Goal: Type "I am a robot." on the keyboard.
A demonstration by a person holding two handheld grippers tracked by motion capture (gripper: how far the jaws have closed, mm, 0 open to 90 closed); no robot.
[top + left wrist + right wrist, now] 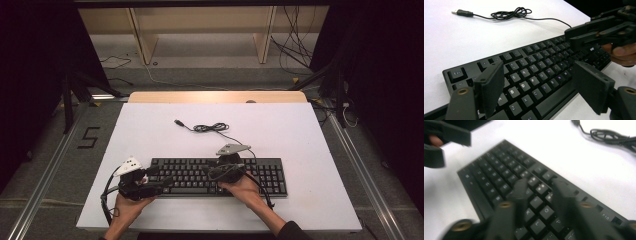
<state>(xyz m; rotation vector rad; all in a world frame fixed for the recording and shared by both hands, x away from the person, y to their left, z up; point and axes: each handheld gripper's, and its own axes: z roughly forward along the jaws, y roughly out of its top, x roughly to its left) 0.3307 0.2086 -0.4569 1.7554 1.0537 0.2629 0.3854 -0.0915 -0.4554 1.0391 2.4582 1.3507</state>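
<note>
My left gripper (537, 90) had its jaws spread wide over the black plastic keyboard (531, 75), gripping nothing. My right gripper (540, 202) stood partly open above the keys, holding nothing. The keyboard lay beneath both on the white bench (150, 125); its coiled black cable (210, 128) beyond them.

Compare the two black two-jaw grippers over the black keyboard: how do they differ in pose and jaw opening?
The left gripper hangs over the black keyboard at its left end with jaws spread wide; the right gripper sits near the middle, jaws closer together with a clear gap. The left gripper view is sharp; the right gripper view is blurred. Both grippers are empty and point down at the keys.
</note>
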